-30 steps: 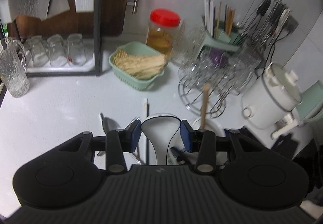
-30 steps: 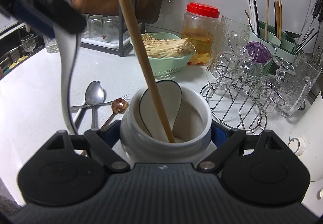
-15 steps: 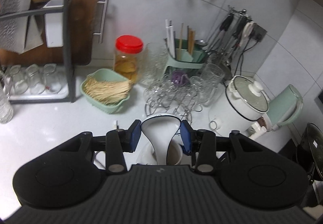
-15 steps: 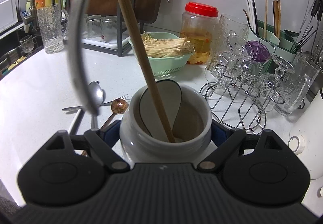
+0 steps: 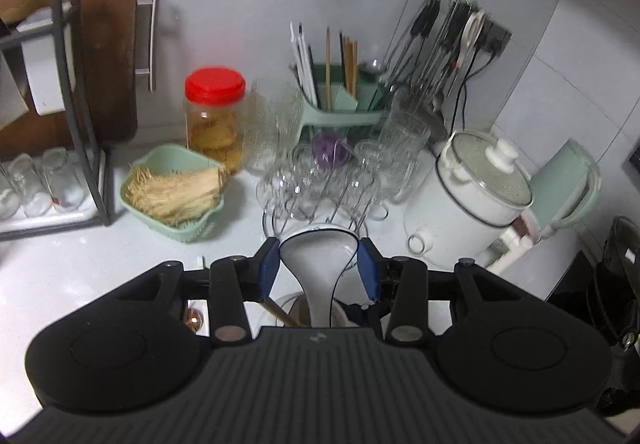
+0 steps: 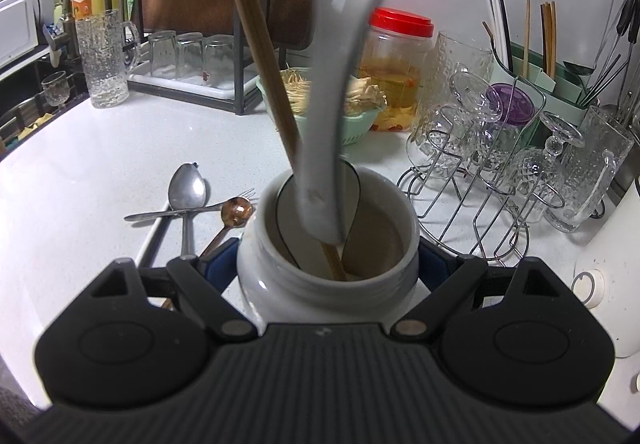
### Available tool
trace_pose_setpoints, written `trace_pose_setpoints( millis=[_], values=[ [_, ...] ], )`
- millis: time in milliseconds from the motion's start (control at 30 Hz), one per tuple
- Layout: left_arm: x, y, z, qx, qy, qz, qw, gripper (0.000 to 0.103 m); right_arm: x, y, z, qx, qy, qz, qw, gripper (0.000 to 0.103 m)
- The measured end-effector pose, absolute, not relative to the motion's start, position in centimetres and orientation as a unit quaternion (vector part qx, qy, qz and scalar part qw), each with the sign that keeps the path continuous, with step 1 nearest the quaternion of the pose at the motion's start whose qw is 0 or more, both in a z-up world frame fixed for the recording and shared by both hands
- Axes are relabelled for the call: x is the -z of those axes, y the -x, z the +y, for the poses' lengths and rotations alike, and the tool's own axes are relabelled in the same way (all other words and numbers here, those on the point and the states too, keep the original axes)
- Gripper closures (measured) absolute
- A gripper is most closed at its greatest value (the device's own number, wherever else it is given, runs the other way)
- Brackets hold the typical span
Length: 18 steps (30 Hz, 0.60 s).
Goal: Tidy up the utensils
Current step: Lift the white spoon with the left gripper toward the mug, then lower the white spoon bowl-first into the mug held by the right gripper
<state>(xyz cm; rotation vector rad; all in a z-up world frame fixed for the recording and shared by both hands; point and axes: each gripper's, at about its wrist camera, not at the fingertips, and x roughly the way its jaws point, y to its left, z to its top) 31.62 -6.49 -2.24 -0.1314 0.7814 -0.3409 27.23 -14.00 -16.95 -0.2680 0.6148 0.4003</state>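
Here, a white ceramic spoon [image 5: 318,256] is held by its bowl between the blue pads of the left gripper [image 5: 319,264]. Its handle is pointed down, and the tip is seen just inside the mouth of the white jar [image 6: 328,284]. The jar is gripped on both sides by the right gripper [image 6: 326,264]. A wooden stick [image 6: 260,55] and another white spoon [image 6: 352,191] are already kept in the jar. A metal spoon [image 6: 188,187], a fork [image 6: 192,209] and a small copper spoon [image 6: 236,209] are left on the white counter [image 6: 100,163], just beside the jar.

Home kitchen: rice cooker [image 5: 472,199], glass rack [image 6: 480,179], worktop [image 6: 100,163]
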Motion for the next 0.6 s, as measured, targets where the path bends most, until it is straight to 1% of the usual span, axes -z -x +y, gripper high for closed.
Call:
trace_pose_setpoints(
  millis=[133, 600],
  values=[
    [3.4, -32.4, -7.4, 0.176, 0.043, 0.391, 0.902, 0.055, 16.9, -27.2, -14.0, -0.195, 0.131, 0.299, 0.925, 0.011],
    [6.3, -34.6, -9.1, 0.216, -0.006, 0.495, 0.842, 0.055, 17.0, -27.2, -14.1, -0.198, 0.13, 0.293, 0.926, 0.011]
  ],
)
